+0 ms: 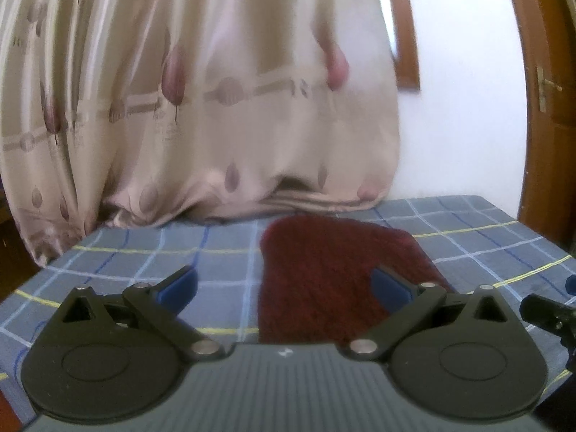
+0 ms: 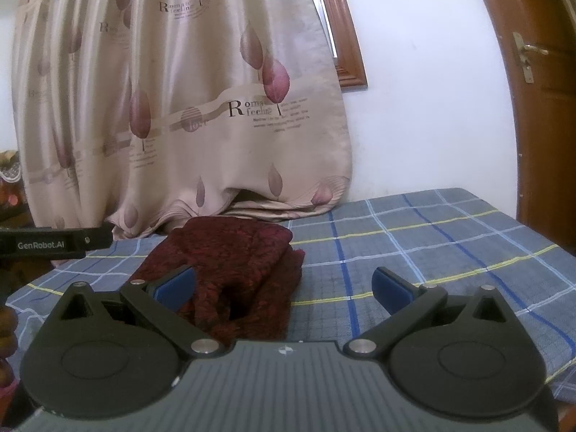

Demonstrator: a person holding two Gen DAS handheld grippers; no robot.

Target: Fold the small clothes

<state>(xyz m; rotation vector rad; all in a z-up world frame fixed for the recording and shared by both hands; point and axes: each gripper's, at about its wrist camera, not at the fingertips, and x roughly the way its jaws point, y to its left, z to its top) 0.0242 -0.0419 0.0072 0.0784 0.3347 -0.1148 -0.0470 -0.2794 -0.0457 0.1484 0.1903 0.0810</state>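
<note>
Both sets of fingers spread, empty, above dark red knitted garment on checked blue bedsheet; best pinching near corners together, left gripper, right gripper

curtain blurred (print unreadable), garment's near edge hidden

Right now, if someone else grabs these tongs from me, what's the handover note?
Left tongs: open, holding nothing, hovering low over the near end of the dark red knit garment.
Right tongs: open, holding nothing, with the garment ahead and to their left.
The garment lies on the blue checked bed cover, near the curtain. From the right wrist view it looks bunched and partly doubled over, not a neat fold.
Done: no finished fold can be confirmed.
Left: grip an edge, flatten, fold.
</note>
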